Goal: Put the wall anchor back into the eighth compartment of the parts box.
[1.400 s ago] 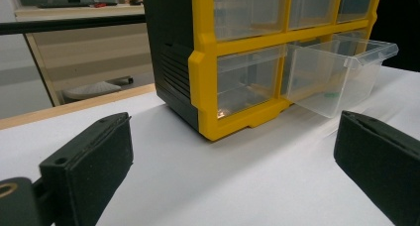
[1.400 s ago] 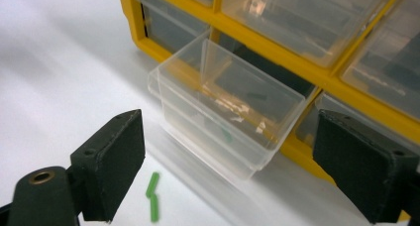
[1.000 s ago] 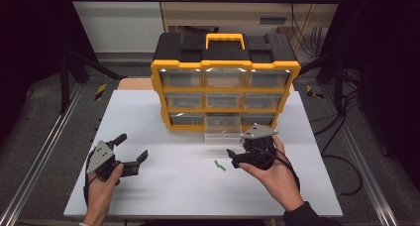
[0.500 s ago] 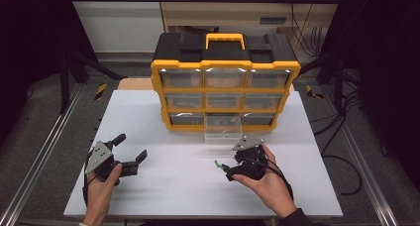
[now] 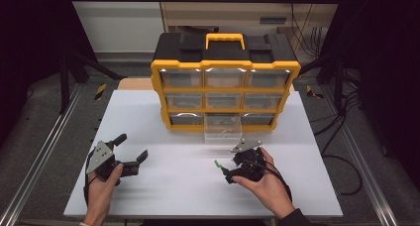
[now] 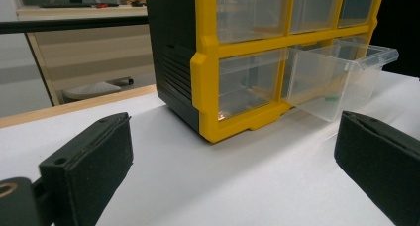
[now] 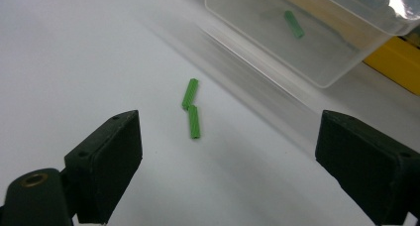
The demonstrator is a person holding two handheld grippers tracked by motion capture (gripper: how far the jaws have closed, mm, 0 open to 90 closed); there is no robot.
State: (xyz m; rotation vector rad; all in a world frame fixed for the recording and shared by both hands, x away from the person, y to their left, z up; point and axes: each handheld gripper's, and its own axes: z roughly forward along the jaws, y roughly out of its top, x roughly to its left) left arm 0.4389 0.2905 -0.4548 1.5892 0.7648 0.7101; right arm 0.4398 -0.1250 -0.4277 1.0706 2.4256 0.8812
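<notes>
Two hand-held grippers at a white table (image 5: 163, 186), the right one poised over two green pegs beside a drawer organiser.

High view: the right gripper (image 5: 224, 172) lies low on the table with a green peg (image 5: 216, 163) just off its fingertips; the pulled-out clear drawer (image 5: 223, 135) of the yellow-and-black organiser (image 5: 225, 82) stands beyond the tips, and the left gripper (image 5: 131, 147), well apart, holds nothing, its jaws spread wide. Left gripper view: the two black jaws stand far apart with bare table between them; the organiser and its open drawer lie ahead. Right gripper view: the jaws are wide open and grip nothing; two green pegs (image 7: 191, 109), end to end, lie on the table ahead of and between the fingers, nearer the left one; a third green peg (image 7: 294, 24) rests inside the drawer farther ahead.
</notes>
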